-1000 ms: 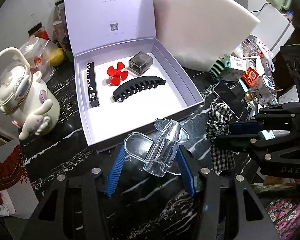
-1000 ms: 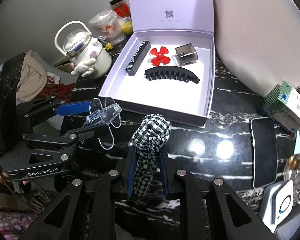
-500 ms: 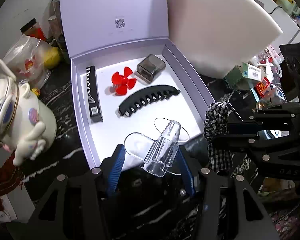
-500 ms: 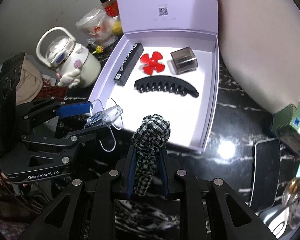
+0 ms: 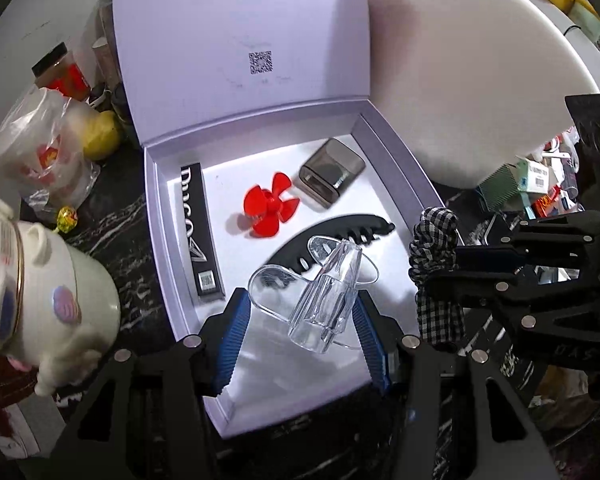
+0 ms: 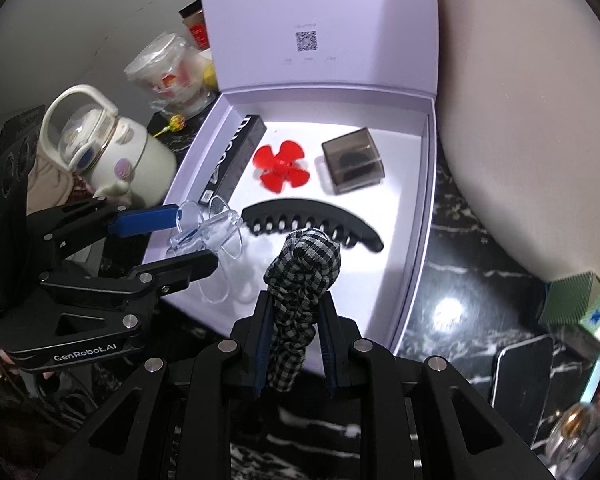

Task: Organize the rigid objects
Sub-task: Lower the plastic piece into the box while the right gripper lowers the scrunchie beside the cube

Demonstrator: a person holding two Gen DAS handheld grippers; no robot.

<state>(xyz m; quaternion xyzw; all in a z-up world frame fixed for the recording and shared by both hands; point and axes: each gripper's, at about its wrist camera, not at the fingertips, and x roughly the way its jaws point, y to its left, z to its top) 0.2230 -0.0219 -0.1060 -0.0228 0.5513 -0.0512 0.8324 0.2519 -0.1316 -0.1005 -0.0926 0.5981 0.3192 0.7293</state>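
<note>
Black marble-look table (image 6: 452, 280) with white veins, cluttered; white curved board (image 5: 460, 80) behind the box, cream teapot (image 6: 112, 152) off to the left of my jaws, phone (image 6: 520, 380) lying flat to the right. My left gripper (image 5: 300, 320) is clenched on a clear plastic clip (image 5: 320, 300), transparent, tube-shaped body with oval wings, held over the near part of the box floor. My right gripper (image 6: 294, 336) is clamped on a black-and-white checked scrunchie (image 6: 304, 280), bunched and sticking up past the jaws, over the box's near edge. Ahead of both jaws sits the open lilac box (image 5: 172, 240), lid up. Inside, beyond the jaws: long black hair claw (image 6: 320, 220), red propeller (image 5: 270, 210), smoky square case (image 6: 352, 166), slim black carton (image 5: 198, 236) along the left wall. Lid reads "ULucky" with a QR code; the left gripper's body reads "GenRobot.AI".
</note>
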